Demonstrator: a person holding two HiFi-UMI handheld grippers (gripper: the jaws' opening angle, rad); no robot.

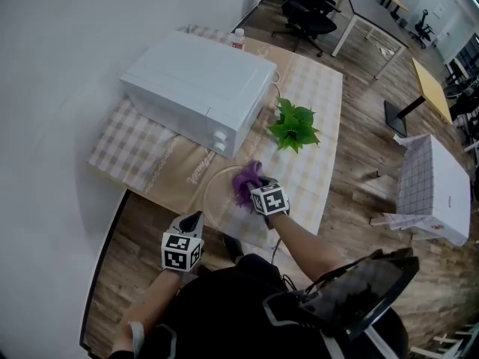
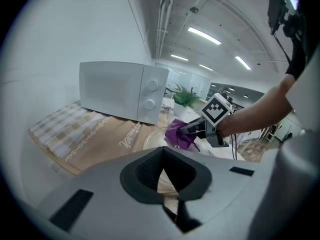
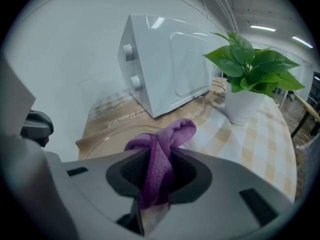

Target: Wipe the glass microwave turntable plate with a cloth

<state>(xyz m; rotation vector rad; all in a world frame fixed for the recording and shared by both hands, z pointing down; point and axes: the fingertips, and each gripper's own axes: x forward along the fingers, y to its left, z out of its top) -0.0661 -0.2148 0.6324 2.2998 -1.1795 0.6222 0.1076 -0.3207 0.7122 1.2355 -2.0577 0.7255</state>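
Note:
The clear glass turntable plate (image 1: 218, 200) lies flat on the brown-and-checked tablecloth at the table's near edge, in front of the microwave. My right gripper (image 1: 252, 188) is shut on a bunched purple cloth (image 1: 245, 180) and holds it down on the plate's right part. In the right gripper view the cloth (image 3: 164, 140) sticks out between the jaws of my right gripper (image 3: 156, 176), over the plate (image 3: 102, 146). My left gripper (image 1: 195, 220) hovers off the plate's near-left rim, shut and empty. The left gripper view, past my left gripper (image 2: 162, 176), shows the plate (image 2: 154, 142), the cloth (image 2: 179, 134) and the right gripper (image 2: 192, 130).
A white microwave (image 1: 198, 88) with its door shut stands behind the plate. A potted green plant (image 1: 293, 128) is at the right of it, close to the plate. A small bottle (image 1: 238, 39) stands behind the microwave. A white box (image 1: 441, 189) sits on the floor at right.

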